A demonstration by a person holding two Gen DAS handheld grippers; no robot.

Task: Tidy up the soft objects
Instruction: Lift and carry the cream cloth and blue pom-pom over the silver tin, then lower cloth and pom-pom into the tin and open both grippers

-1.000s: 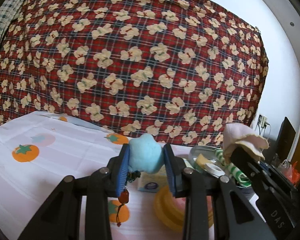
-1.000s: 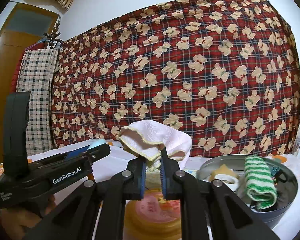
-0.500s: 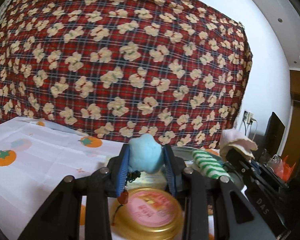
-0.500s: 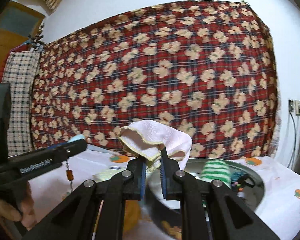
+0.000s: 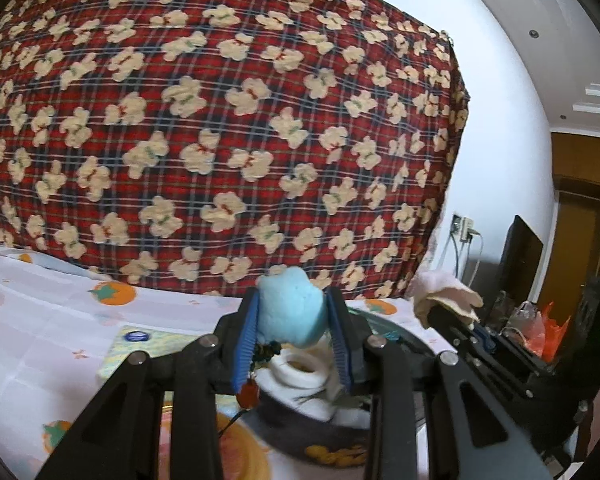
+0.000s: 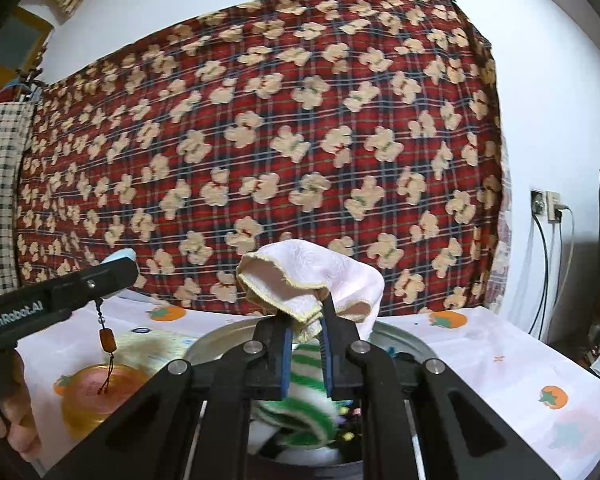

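My left gripper point(image 5: 292, 338) is shut on a light blue plush star point(image 5: 290, 316) with a dangling red bead charm point(image 5: 247, 390), held over the near rim of a dark round metal tin point(image 5: 320, 436). My right gripper point(image 6: 305, 354) is shut on a pale pink cloth point(image 6: 312, 280) with yellow edging, held above the same tin point(image 6: 412, 346). In the tin lie a green-and-white striped cloth point(image 6: 300, 412) and a white ring point(image 5: 300, 368). The left gripper point(image 6: 60, 300) also shows in the right wrist view.
A round yellow tin with a pink lid point(image 6: 96, 396) stands left of the dark tin. A pale yellow flat packet point(image 5: 140, 350) lies behind it. The table has a white cloth with orange fruit prints point(image 6: 500, 360). A red plaid blanket point(image 5: 220, 120) hangs behind. Clutter and cables are at right.
Both grippers have moved right and forward, toward and over the dark tin, each still holding its object. The yellow tin now lies to the left and below.
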